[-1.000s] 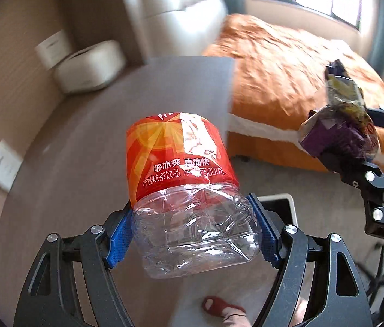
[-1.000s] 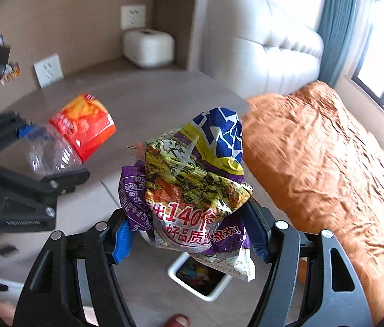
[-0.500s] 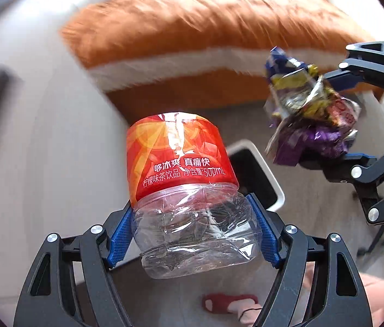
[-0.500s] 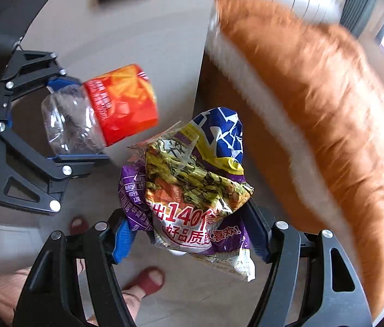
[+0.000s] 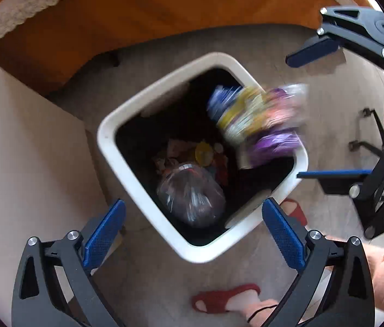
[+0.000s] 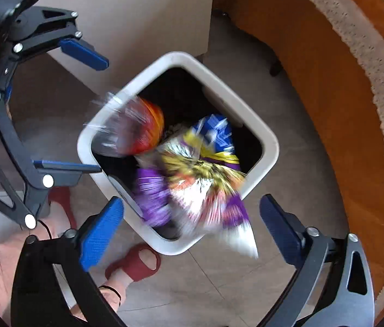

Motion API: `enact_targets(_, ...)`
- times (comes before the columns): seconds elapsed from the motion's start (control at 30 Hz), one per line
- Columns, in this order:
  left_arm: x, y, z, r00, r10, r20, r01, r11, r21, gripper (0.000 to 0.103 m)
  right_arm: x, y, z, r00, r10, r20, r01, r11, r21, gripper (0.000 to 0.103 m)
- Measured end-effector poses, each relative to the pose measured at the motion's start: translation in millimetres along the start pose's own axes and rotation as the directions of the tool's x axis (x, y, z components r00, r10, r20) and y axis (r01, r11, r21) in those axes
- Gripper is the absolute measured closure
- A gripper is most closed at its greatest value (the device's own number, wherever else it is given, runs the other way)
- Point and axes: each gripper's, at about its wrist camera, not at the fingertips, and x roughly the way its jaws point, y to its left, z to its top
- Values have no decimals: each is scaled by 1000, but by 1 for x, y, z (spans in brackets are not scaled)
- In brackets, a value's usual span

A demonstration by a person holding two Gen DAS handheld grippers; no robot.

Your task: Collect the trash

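Both claws hang spread wide and empty above the white trash bin (image 5: 104, 141), the left claw (image 5: 192, 229) and right claw (image 6: 192, 226), so what we let go lands inside. Our plastic bottle (image 5: 190, 196) is blurred down in the bin, while the snack wrappers (image 6: 205, 179) are blurred mid-fall at its rim, beside the bed (image 6: 328, 81).

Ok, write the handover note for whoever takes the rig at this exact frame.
Left gripper: open, holding nothing.
Right gripper: open, holding nothing.
Plastic bottle: in the white bin, blurred, apparently mid-fall, above older rubbish.
Snack wrappers: blurred, apparently mid-fall over the bin's rim; landing inside looks likely, not certain.
Done: both items released.
Left: confirm the wrappers land inside, then look for more trash.
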Motion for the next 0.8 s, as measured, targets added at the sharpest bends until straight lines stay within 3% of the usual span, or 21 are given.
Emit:
enact_targets(0.13,-5,-12,-4,1000,22,4,-22,999,27,5,-12,13,-9,999,-33,5,33,998,-47,4)
enact_targets(0.27,-24,-15,-12,999,32,24,-32,999,-4,5,-31,23,-13,999,-45,10,46,998,-35,4)
enact_targets(0.57,-110,-12,-17,992,70,107,-63,996,-70,5,-113,29,6,994,-59,92,58,998,14,4)
enact_targets(0.67,-166,-5,-21,978,145,152,-123,982,-144,5,-161,36,11,984,-83,156,74,995,64,4)
enact_targets(0.8,-239,2,-31,946,225,232,-162,952,-261,5,-243,52,20,946,-156,284,126,984,123,4)
